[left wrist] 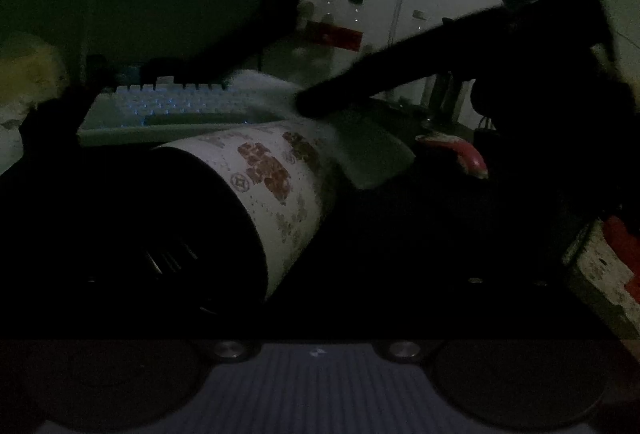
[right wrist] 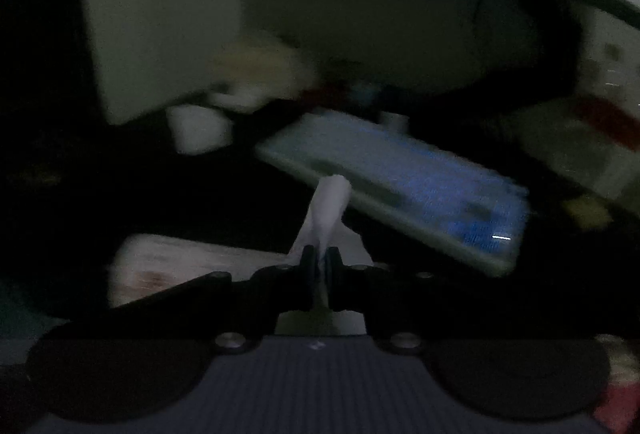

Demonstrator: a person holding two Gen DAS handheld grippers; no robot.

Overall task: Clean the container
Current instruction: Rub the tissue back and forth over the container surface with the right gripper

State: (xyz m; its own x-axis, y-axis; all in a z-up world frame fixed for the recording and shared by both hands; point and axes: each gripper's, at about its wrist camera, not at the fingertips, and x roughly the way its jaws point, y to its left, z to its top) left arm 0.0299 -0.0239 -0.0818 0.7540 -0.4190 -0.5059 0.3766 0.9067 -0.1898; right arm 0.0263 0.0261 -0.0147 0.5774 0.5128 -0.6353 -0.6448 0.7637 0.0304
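The container, a white cylinder with reddish-brown print and a dark open mouth, lies on its side ahead of the left gripper, whose dark fingers are lost in shadow, so I cannot tell their grip. Right of it the dark desk is bare; the pale keyboard borders it beyond. The right gripper pinches a thin white wipe, jaws clenched, container rim just left.

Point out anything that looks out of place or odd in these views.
The container lies tipped on its side on the desk in front of the keyboard, not upright. The right gripper is shut on a white tissue. The scene is very dark and the right view is blurred.
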